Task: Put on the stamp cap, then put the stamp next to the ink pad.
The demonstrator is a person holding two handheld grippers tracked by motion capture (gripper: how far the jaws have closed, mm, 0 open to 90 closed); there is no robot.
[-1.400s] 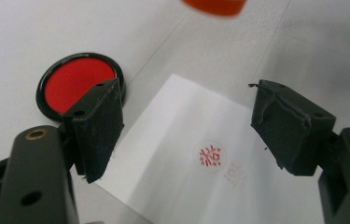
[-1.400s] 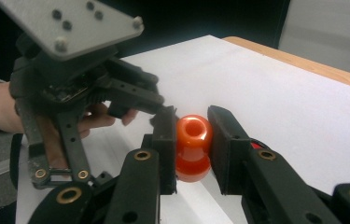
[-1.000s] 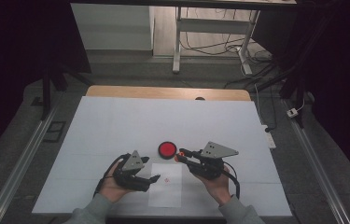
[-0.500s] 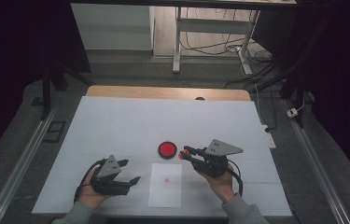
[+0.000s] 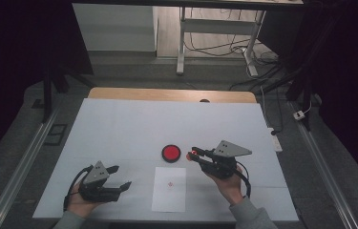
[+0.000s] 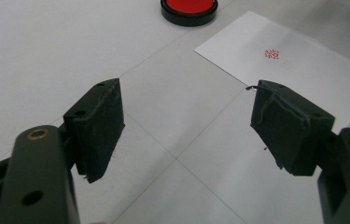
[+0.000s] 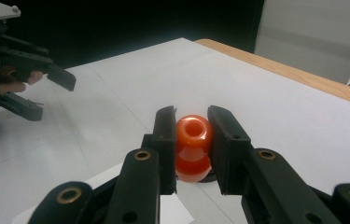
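The right gripper [image 5: 194, 153] clamps an orange stamp [image 7: 192, 148] just beside the red ink pad [image 5: 171, 153]. The paper [image 5: 169, 189] already carries one red mark [image 6: 271, 53], so stamping looks at least partly done. The left gripper [image 5: 121, 177] rests with jaws apart, empty.

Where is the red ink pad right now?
In the high view the red ink pad sits mid-table, just behind the white paper and left of the right gripper.

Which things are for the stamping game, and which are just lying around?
Probably for the job:
- orange stamp clamped in the right tool
- red ink pad
- paper sheet, already marked red
- left tool, open, holding nothing

Just lying about:
- cables on the floor
- metal stand
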